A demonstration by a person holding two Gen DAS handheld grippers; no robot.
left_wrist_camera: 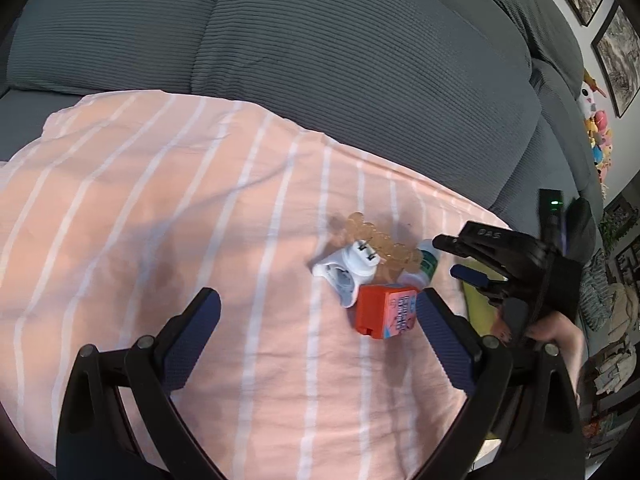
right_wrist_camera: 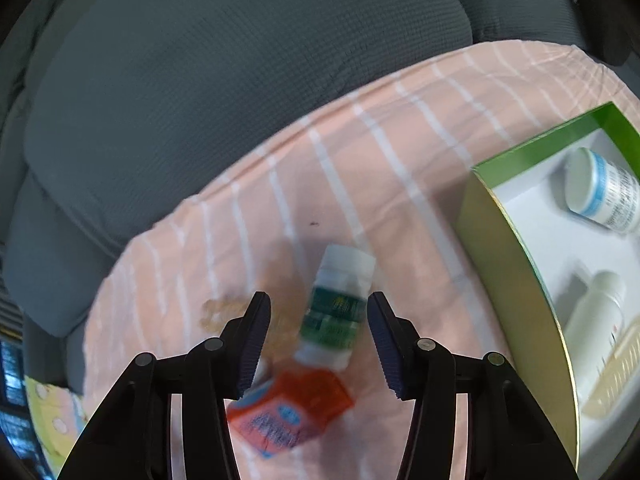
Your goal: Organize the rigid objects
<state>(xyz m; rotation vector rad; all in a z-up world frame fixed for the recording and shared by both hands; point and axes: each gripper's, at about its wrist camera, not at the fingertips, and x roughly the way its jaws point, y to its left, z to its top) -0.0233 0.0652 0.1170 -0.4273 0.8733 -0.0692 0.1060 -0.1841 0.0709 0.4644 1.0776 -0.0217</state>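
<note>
Right wrist view, green box [right_wrist_camera: 508, 248] beside bottle [right_wrist_camera: 340, 304]

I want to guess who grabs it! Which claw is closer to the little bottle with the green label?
Right. The right claw has the green-label bottle between its open fingers, not pinched yet. The left claw hangs open further off, beside the orange box.

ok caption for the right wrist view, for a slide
Open right gripper straddles a green-labelled white bottle lying on peach striped cloth, beside a green-rimmed box.
</note>
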